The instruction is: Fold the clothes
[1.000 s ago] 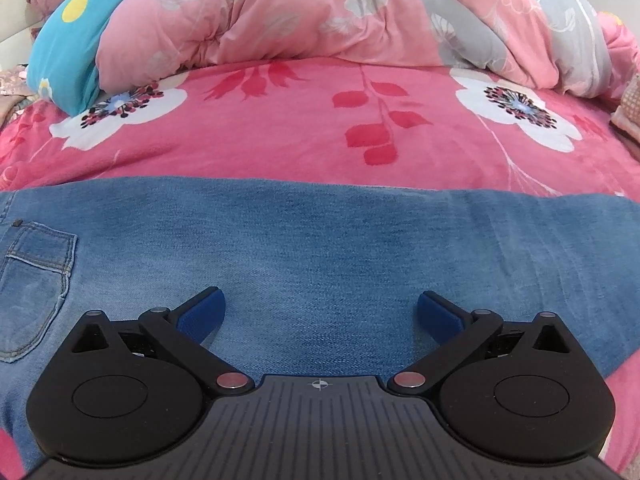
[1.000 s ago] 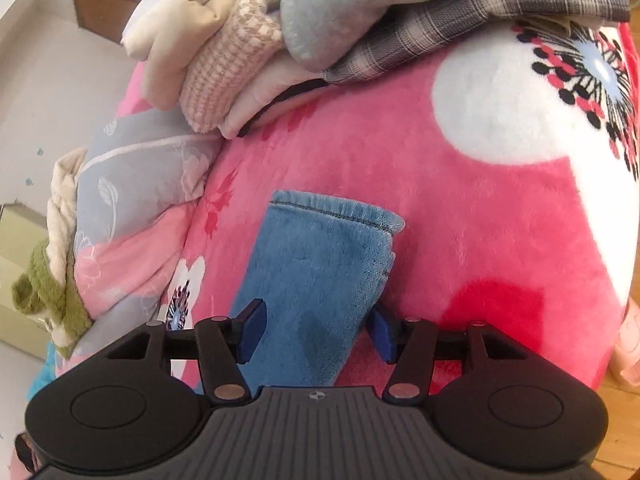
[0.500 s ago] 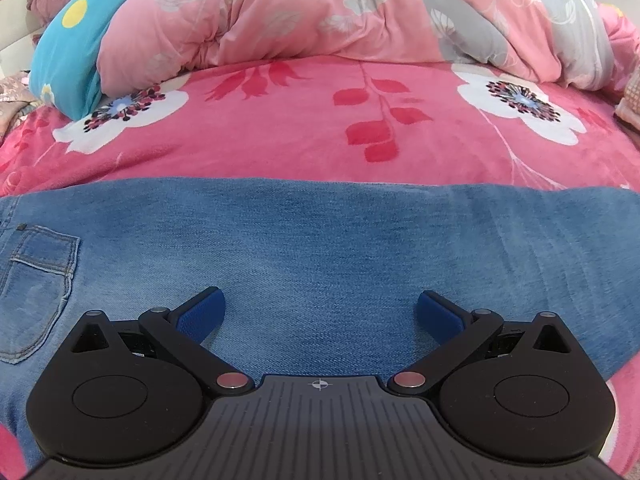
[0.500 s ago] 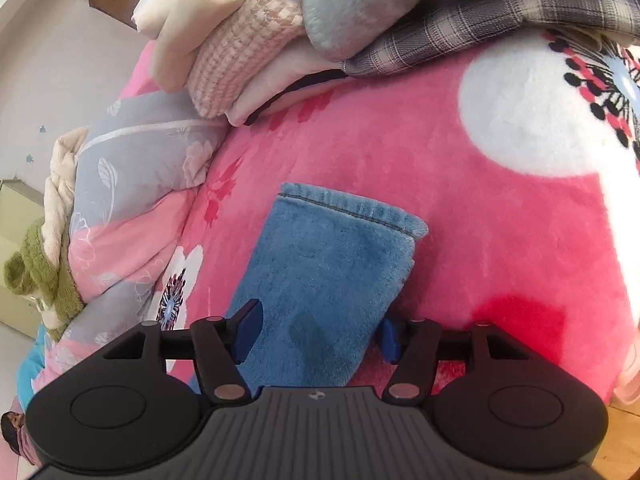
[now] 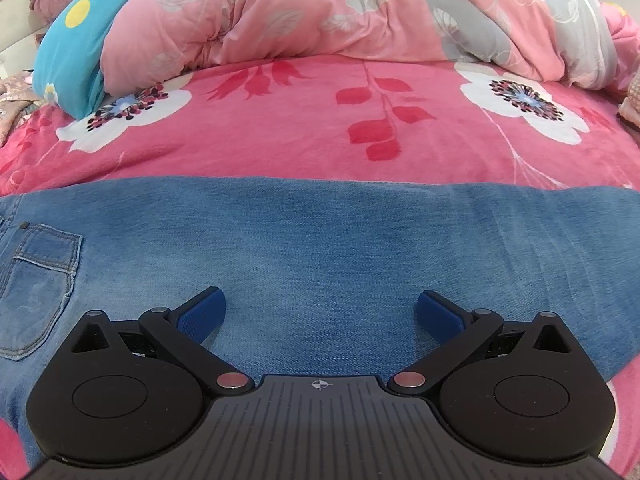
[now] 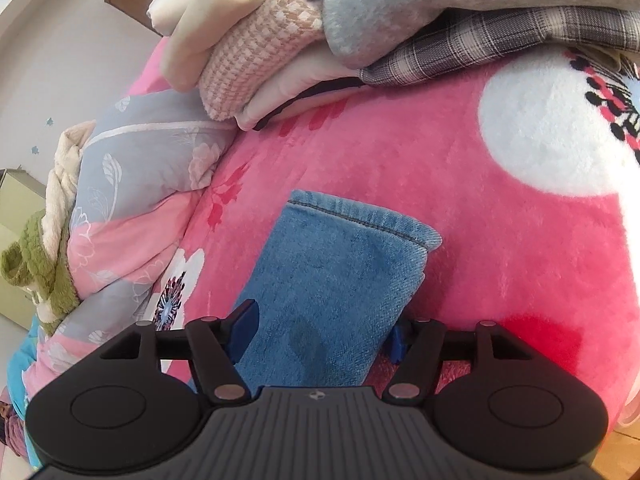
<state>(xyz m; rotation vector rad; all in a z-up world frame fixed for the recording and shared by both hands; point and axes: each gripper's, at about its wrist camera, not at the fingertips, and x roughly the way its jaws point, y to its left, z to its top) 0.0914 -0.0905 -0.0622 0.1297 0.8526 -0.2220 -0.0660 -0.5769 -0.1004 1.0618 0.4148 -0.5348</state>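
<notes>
Blue jeans lie flat across the pink flowered blanket, with a back pocket at the left. My left gripper hovers low over the middle of the denim, open wide, with nothing between its blue pads. In the right wrist view the hemmed end of a jeans leg rests on the blanket. My right gripper straddles that leg, jaws apart. One fingertip overlaps the leg's left edge; the other is half hidden at its right edge. Neither visibly pinches the cloth.
A rolled pink and grey quilt and a blue pillow lie beyond the jeans. In the right wrist view a stack of folded clothes sits on the blanket past the leg end. The quilt lies at the left.
The right gripper's jaws have spread a little wider around the leg end and its view has rolled slightly. The left gripper and the jeans under it have barely shifted.
</notes>
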